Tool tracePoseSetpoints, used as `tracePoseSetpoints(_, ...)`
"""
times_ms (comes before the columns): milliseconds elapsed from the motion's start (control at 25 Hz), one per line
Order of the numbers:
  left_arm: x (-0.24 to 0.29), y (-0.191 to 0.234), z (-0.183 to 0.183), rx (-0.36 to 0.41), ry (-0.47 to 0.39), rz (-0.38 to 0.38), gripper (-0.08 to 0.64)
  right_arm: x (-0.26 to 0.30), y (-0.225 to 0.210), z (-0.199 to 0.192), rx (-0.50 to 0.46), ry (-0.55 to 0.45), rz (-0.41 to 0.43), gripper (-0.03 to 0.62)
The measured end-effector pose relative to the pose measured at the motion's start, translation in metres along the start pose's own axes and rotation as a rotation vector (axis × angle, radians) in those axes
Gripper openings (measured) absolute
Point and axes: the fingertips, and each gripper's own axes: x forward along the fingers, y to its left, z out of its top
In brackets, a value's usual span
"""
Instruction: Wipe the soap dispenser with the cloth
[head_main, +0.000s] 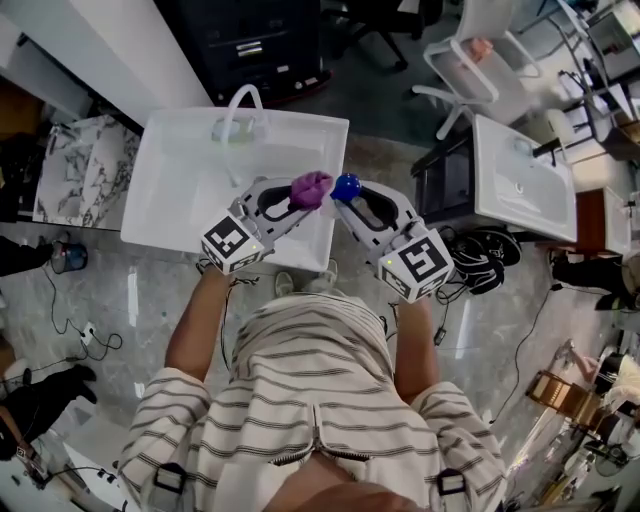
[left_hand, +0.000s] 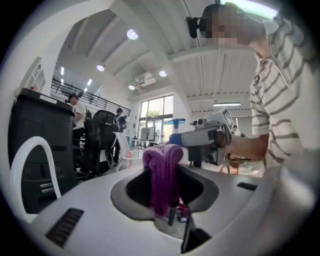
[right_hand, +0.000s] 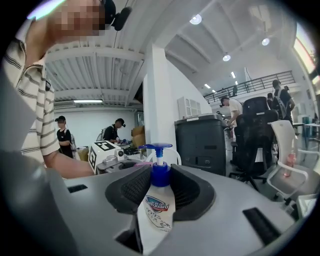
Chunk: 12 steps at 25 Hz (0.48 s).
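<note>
Head view: a person in a striped shirt (head_main: 330, 400) is standing at the near edge of a white, rectangular sink (head_main: 160, 190) and holding both grippers above its near right corner. The left gripper (head_main: 300, 198) is clenching a purple cloth (head_main: 311, 186) that is bunching into a soft lump at its tips. The right gripper (head_main: 343, 203) is grasping the dispenser (head_main: 346, 186), of which only the round blue top is showing. Cloth and top are sitting just beside each other over the sink; whether they are touching cannot be told. A thin arched faucet (head_main: 243, 105) is rising at the sink's far rim.

Left gripper view: the smooth grey jaws of the left gripper (left_hand: 165, 165) are pressing on the cloth (left_hand: 162, 175), a ribbed, knit-looking fold hanging down between them with a knotted bulge on top. Past it the right gripper (left_hand: 175, 139) is pointing inward.

Right gripper view: the right gripper (right_hand: 159, 182) is closing its dark, cross-hatched pads on the dispenser (right_hand: 157, 205) at its blue collar. The white plastic body with a printed label is running down between the jaws, and the flat blue pump head is standing above them. Beyond, the left gripper (right_hand: 131, 164) is showing its marker cube (right_hand: 102, 152).
</note>
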Motion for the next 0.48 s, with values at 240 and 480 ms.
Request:
tracePoseSetpoints(240, 0.001, -0.008, 0.004, 0.013, -0.001, -0.122, 0.114, -0.005, 0.013, 0.002, 0.008, -0.015, 0.090, 0.135)
tracePoseSetpoints(480, 0.003, -0.010, 0.004, -0.006, -0.012, -0.199, 0.114, -0.004, 0.020, 0.007, 0.014, -0.036, 0.157, 0.135)
